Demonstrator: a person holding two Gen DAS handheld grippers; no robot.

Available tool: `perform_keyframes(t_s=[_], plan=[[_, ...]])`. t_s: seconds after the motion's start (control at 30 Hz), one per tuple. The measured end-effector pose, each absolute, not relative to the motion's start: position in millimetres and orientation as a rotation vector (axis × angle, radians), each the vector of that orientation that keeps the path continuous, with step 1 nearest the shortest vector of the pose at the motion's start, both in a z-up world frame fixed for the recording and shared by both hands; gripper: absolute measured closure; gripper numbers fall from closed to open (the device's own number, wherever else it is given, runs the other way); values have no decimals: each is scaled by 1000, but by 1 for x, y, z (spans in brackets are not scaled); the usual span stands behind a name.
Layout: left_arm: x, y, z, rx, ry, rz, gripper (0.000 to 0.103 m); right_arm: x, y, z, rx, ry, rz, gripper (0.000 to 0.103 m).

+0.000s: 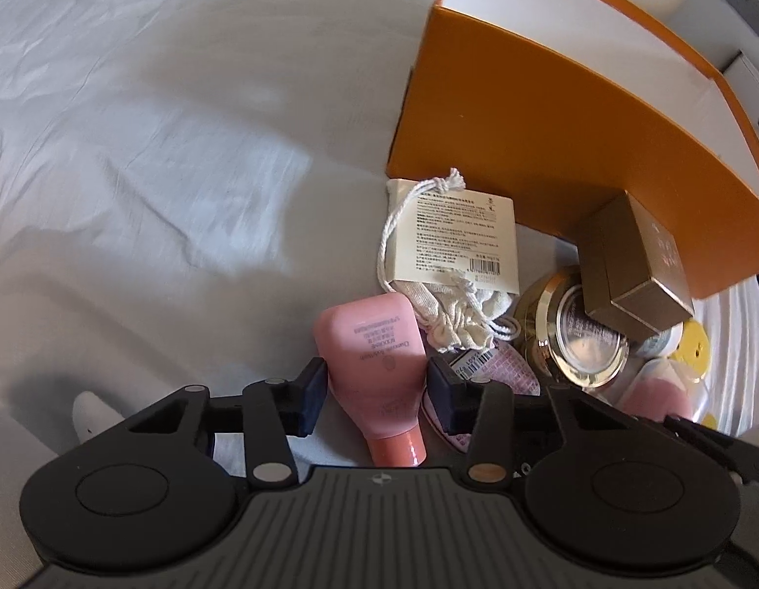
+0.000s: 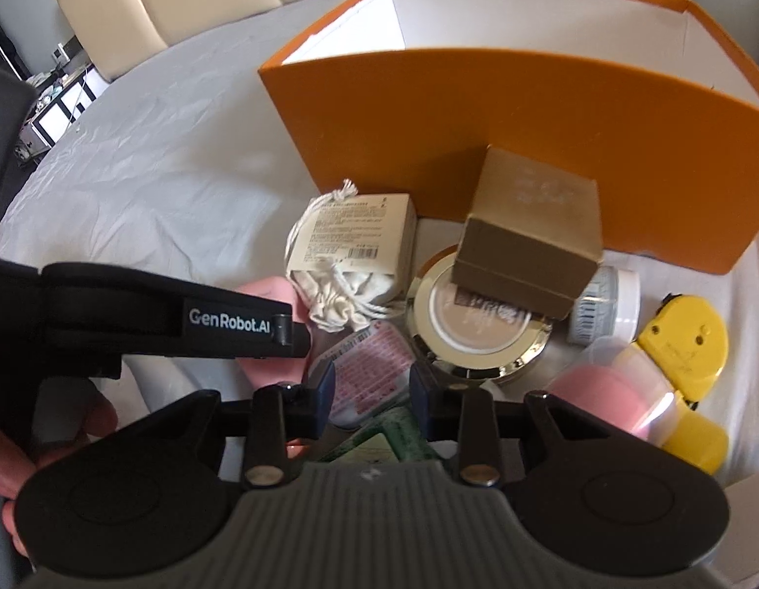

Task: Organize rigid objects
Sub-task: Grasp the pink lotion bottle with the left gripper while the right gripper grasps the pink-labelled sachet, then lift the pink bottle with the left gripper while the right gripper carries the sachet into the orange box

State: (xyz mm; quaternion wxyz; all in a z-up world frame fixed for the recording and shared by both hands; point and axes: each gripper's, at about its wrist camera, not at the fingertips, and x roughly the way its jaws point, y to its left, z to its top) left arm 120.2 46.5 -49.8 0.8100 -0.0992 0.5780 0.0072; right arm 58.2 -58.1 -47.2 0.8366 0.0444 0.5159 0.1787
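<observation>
Left gripper [image 1: 377,392] jaws apart, straddling soft pink plastic tube [image 1: 374,358] lying on white cloth before tall orange cardboard box [image 1: 551,147]. Right gripper [image 2: 372,390] jaws apart above pink-labelled flat packet [image 2: 369,368]. Close squarely mid-body, lift clear.

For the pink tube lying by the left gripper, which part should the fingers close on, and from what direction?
Grip the pink tube across its narrower lower body, just above the darker cap. It lies flat on the white cloth with the cap toward the left gripper, whose open jaws already straddle it. Come straight down from above; the cloth pouch crowds the wide far end.
</observation>
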Motion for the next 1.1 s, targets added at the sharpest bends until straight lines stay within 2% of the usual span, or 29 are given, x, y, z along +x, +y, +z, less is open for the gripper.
perform_keyframes(t_s=[0.1,0.13,0.27,0.63,0.83,1.1], plan=[[122,53,-49,-215,1261,-7,53,65,-55,-51,104,1125,359,68],[121,55,-50,-219,1267,-8,53,66,-54,-52,104,1133,349,63],[123,58,-55,-239,1273,-13,53,73,-49,-59,103,1163,332,57],[122,63,-58,-282,1255,-11,52,83,-44,-77,169,1175,338,54],[119,67,-58,-309,1245,-20,52,74,-42,-56,135,1124,324,78],[121,69,-61,-335,1251,-3,52,67,-31,-47,82,1086,388,85]])
